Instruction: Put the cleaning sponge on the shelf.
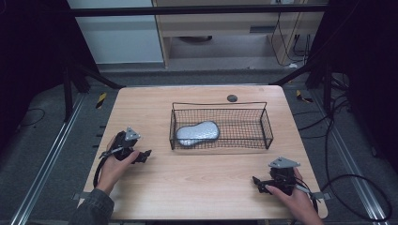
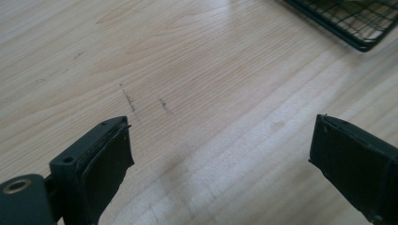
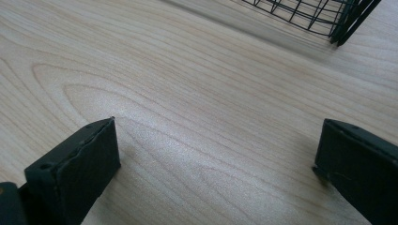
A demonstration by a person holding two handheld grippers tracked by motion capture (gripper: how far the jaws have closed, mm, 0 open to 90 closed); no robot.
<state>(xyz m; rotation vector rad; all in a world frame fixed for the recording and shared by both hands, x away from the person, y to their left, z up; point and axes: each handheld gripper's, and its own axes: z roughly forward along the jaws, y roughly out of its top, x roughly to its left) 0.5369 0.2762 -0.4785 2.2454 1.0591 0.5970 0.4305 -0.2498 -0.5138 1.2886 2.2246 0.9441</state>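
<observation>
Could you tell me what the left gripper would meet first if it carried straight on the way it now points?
Probably the bare wooden table: the left gripper, jaws open with nothing between them, tilts down at the wood. On a shallower line it might reach the near corner of the wire basket; depth is unclear.

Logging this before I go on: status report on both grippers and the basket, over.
Left gripper open, empty, low over table. Right gripper open, empty. Grey pouch lies inside wire basket. Nothing in the way.

The high view looked down on the whole table (image 1: 197,187); both gripper views skimmed it closely, each catching the wire basket (image 1: 220,126) corner.
</observation>
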